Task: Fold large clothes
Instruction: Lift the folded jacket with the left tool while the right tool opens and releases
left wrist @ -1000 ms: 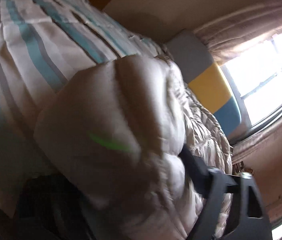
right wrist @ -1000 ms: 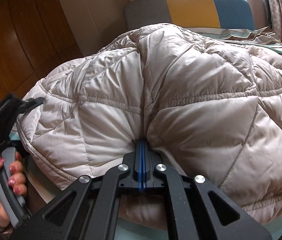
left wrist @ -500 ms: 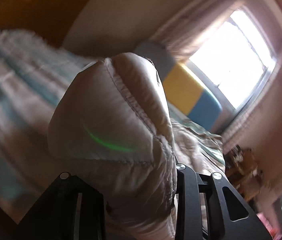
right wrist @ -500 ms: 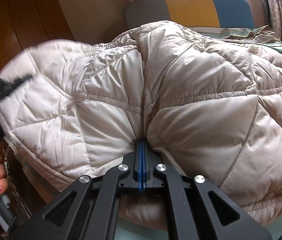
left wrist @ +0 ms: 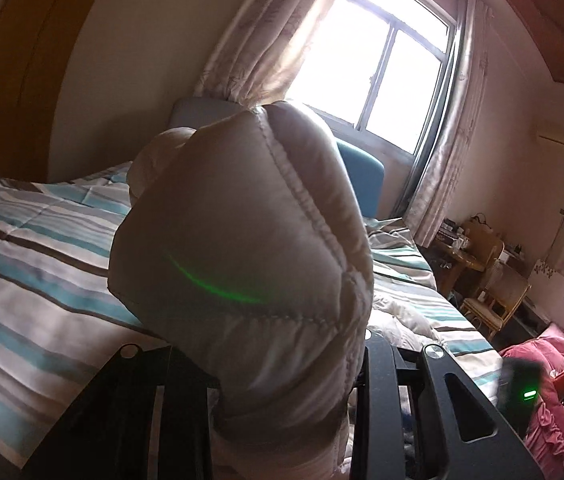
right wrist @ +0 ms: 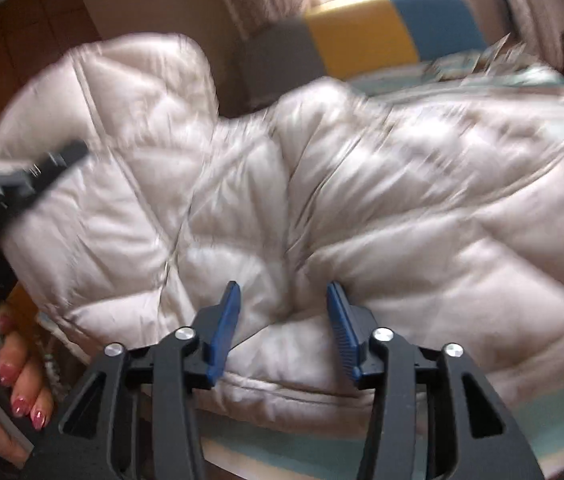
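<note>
The left hand-held gripper [left wrist: 282, 392] clamps a corner of the beige quilted puffer jacket [right wrist: 362, 208] on the striped bed [left wrist: 33, 280]; the right hand-held gripper [right wrist: 284, 328] has just been opening, its jaws apart around a fold.

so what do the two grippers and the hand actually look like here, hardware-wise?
Right gripper: black linkage arms with cut-outs and silver pivot screws, and blue ribbed pads. Left gripper: the same black linkage and silver screws, its pads hidden. The left hand wears dark pink glittery nail polish and wraps a grey handle.
</note>
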